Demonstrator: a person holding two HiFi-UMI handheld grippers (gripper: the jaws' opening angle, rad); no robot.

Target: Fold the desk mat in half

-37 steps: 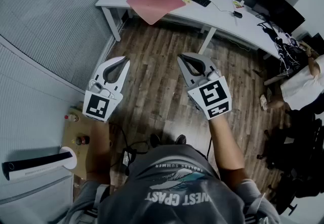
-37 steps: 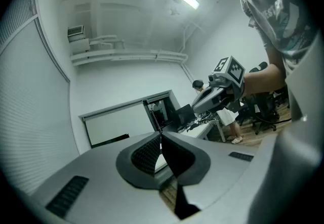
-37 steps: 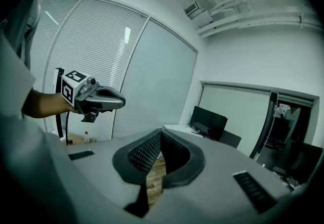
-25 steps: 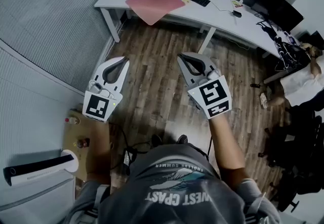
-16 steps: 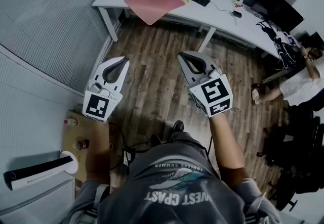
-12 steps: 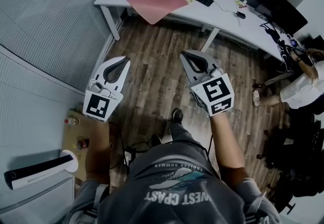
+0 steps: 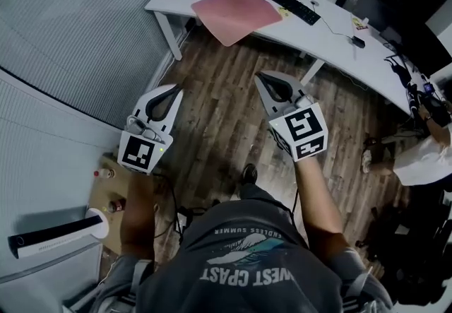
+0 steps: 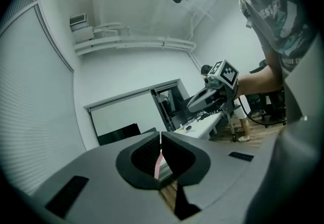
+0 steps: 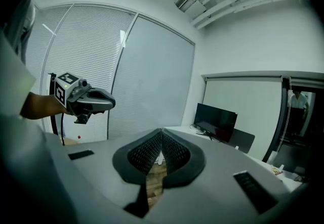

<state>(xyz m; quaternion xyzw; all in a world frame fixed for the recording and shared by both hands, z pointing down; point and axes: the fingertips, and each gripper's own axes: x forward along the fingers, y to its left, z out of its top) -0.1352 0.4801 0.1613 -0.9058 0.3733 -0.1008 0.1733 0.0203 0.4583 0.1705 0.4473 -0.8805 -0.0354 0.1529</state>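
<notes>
A pink desk mat [image 7: 236, 13] lies flat on the near left end of a long white desk [image 7: 332, 39], one corner hanging over the front edge. Both grippers are held in the air over the wooden floor, well short of the desk. My left gripper [image 7: 176, 90] is shut with nothing in it, its tip pointing toward the desk. My right gripper [image 7: 260, 76] is also shut and empty. In the left gripper view a pink sliver of the mat [image 8: 157, 166] shows below the closed jaws, and the right gripper [image 8: 210, 97] hangs at the right.
A black keyboard [image 7: 292, 4] lies behind the mat, and a dark monitor [image 9: 215, 122] stands on the desk. A person [image 7: 424, 156] sits at the far right among dark chairs. A cardboard box [image 7: 106, 191] with small bottles is at the left by the blinds.
The desk and mat have shifted rightward and slightly lower in the head view as the person steps forward, one shoe now showing. Both grippers stay shut at the same spacing.
</notes>
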